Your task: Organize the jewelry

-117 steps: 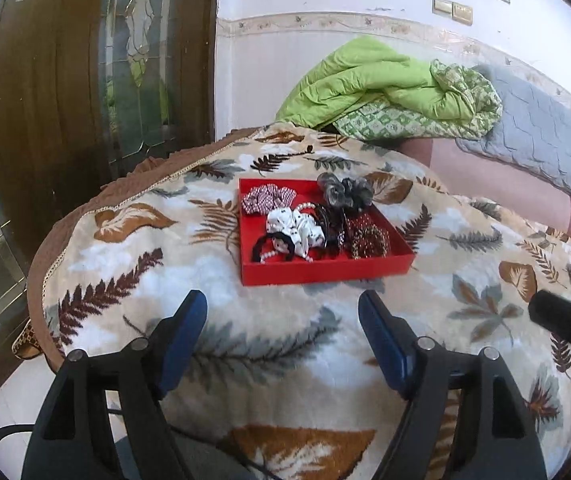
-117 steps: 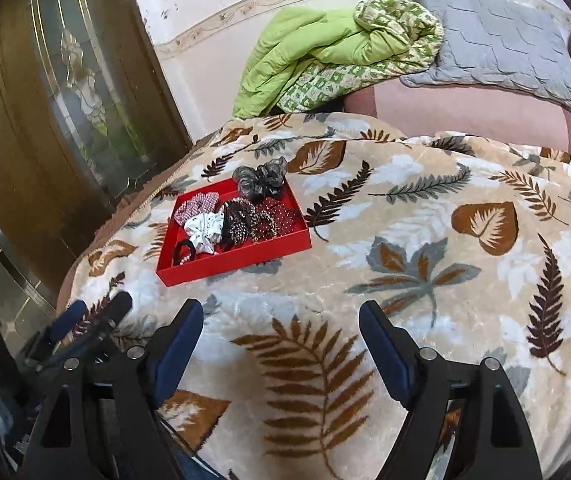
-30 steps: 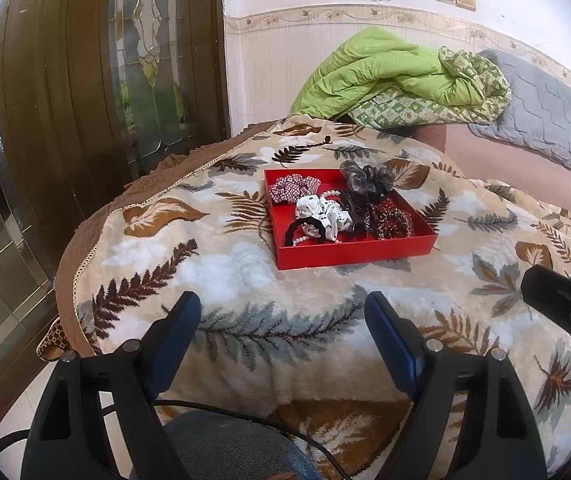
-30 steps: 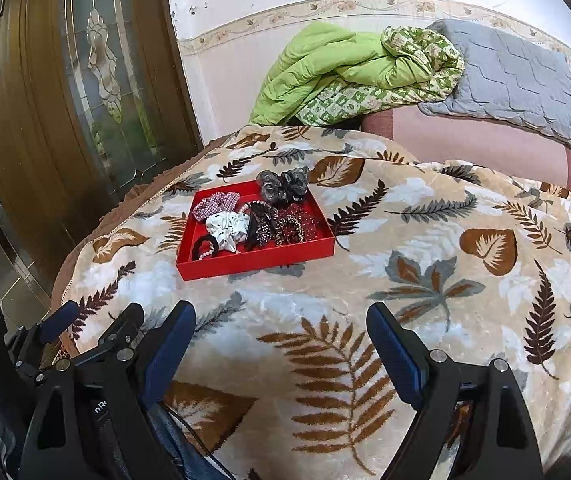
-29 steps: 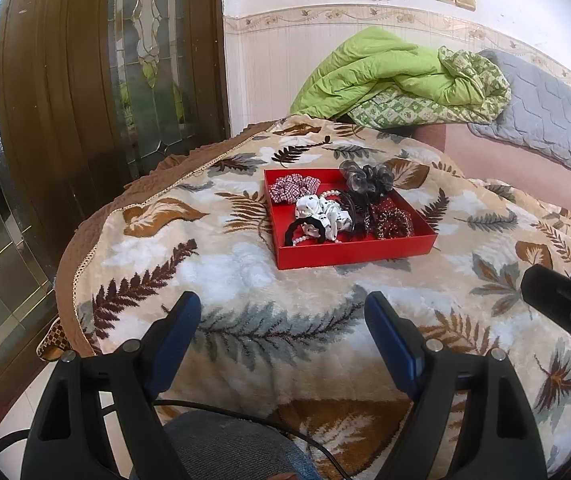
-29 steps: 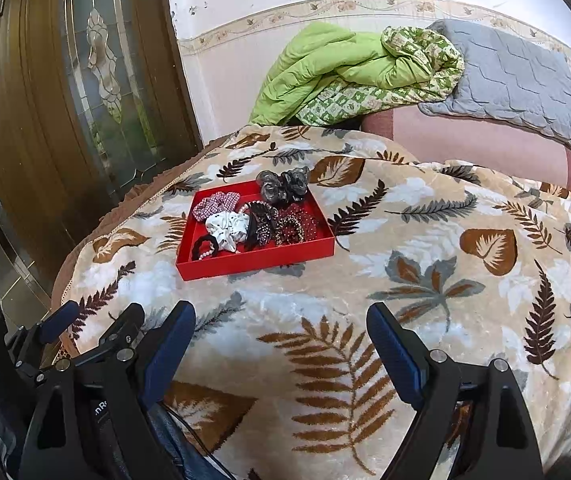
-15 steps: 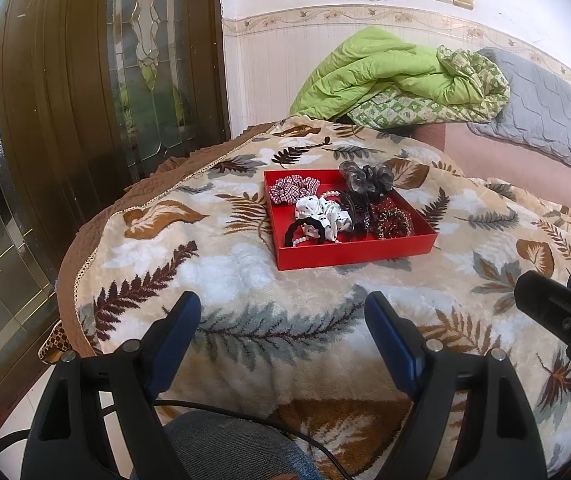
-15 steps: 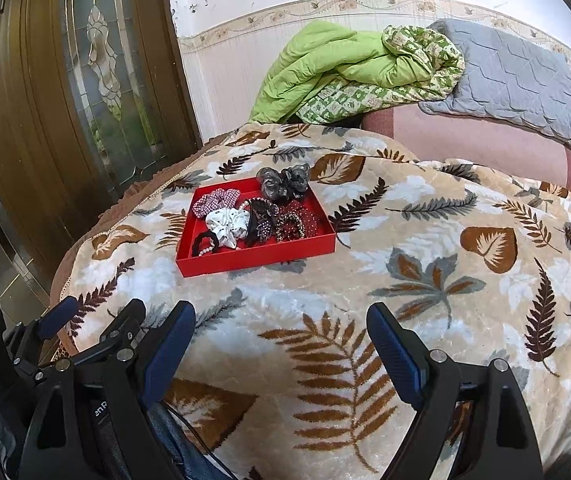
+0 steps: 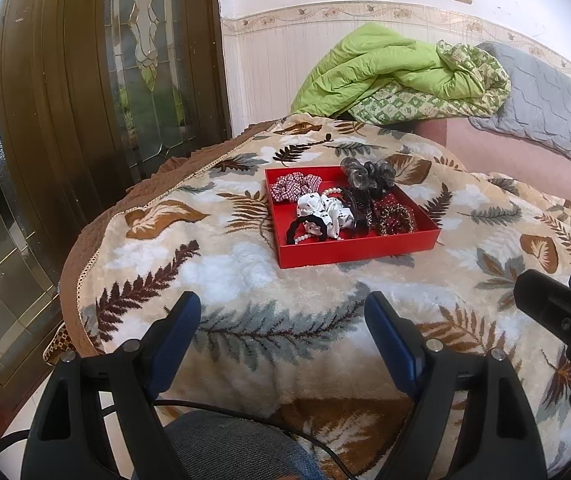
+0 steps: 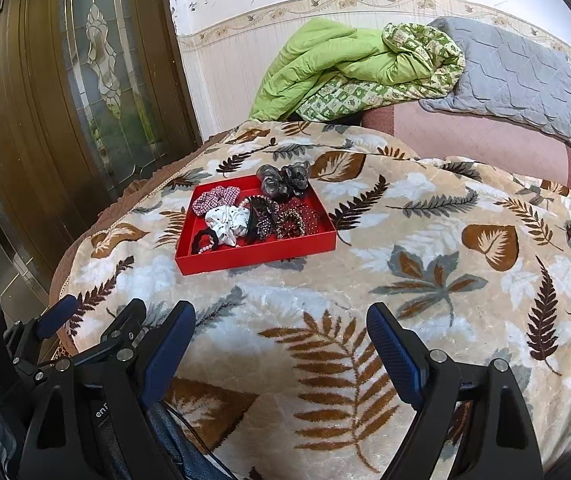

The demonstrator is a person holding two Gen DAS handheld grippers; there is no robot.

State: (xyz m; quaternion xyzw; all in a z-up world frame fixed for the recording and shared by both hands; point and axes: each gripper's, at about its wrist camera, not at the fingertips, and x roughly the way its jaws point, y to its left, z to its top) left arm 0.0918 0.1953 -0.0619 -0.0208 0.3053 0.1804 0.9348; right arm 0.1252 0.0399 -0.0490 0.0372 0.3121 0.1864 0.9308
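A shallow red tray (image 9: 359, 250) (image 10: 257, 254) lies on a leaf-patterned blanket (image 9: 245, 276) (image 10: 425, 256). It holds several hair accessories: a white dotted scrunchie (image 9: 325, 210) (image 10: 227, 218), a red-checked scrunchie (image 9: 293, 186) (image 10: 215, 196), a black band with pearls (image 9: 303, 230) (image 10: 204, 242), dark red beaded scrunchies (image 9: 393, 216) (image 10: 295, 218) and a grey scrunchie (image 9: 367, 174) (image 10: 283, 180) on the far rim. My left gripper (image 9: 281, 320) and right gripper (image 10: 281, 330) both stand open and empty, well short of the tray.
A green quilt (image 9: 397, 76) (image 10: 349, 68) and a grey pillow (image 9: 545, 100) (image 10: 513, 76) lie at the back on a pink couch. A wooden door with patterned glass (image 9: 85, 100) (image 10: 65, 92) stands to the left. The person's denim-clad knee (image 9: 237, 448) is below.
Since about four seconds ago both grippers have drawn back from the tray, which now looks smaller. Over the last second nothing has moved.
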